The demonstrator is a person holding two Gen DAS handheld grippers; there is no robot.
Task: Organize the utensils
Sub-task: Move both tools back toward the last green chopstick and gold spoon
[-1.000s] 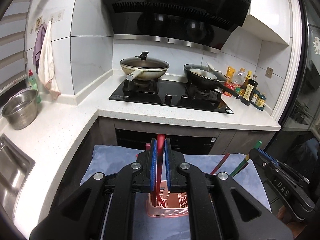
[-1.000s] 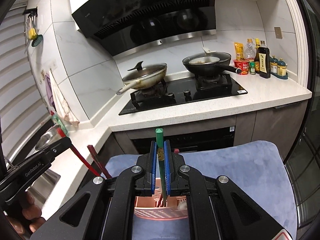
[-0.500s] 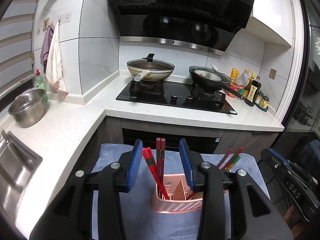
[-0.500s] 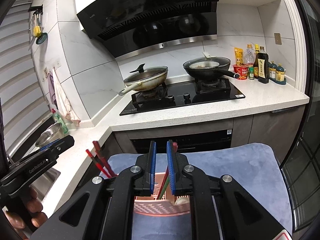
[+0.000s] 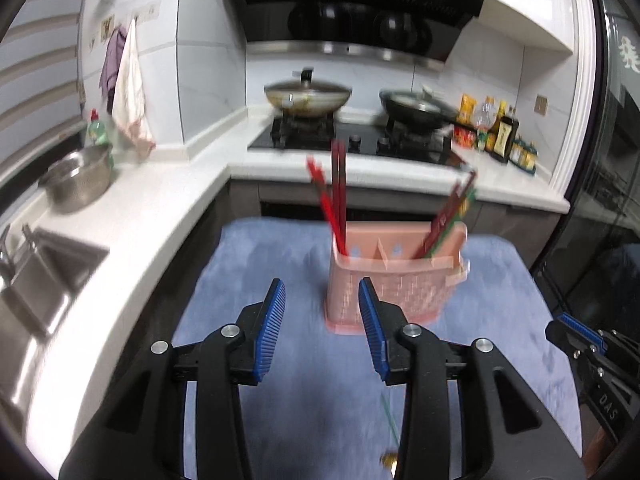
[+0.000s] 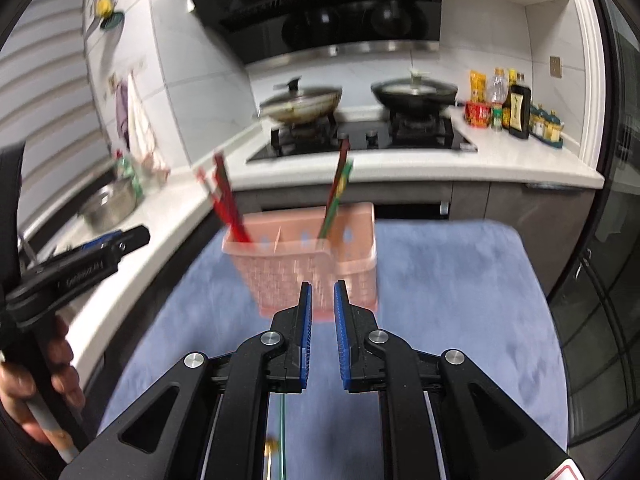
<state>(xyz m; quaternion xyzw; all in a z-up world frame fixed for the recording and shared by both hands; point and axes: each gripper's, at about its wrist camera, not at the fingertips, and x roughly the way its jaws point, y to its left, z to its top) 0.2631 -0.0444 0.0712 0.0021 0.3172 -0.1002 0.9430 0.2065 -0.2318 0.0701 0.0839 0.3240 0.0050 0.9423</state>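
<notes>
A pink slotted utensil basket [image 5: 392,280] [image 6: 304,268] stands on a blue mat [image 5: 500,320] [image 6: 460,300]. Red chopsticks [image 5: 338,200] [image 6: 226,204] lean in its left compartment. A red and green set [image 5: 452,216] [image 6: 338,196] leans in its right one. My left gripper [image 5: 321,282] is open and empty, just short of the basket. My right gripper [image 6: 323,283] shows a narrow gap with nothing in it, also in front of the basket. A thin green stick [image 5: 390,420] [image 6: 282,432] lies on the mat under the grippers.
A white L-shaped counter [image 5: 160,208] wraps the left and far sides, with a sink [image 5: 40,280] and a steel bowl [image 5: 78,180]. On the stove sit a lidded wok [image 5: 306,98] and a black pan [image 5: 416,106], with bottles [image 5: 500,132] at the right. A hand [image 6: 40,380] holds the left gripper.
Both grippers let go of their chopsticks, which now stand in the basket. Both pulled back and lower, so the basket now lies ahead of the fingers. The left jaws spread wide, the right only slightly.
</notes>
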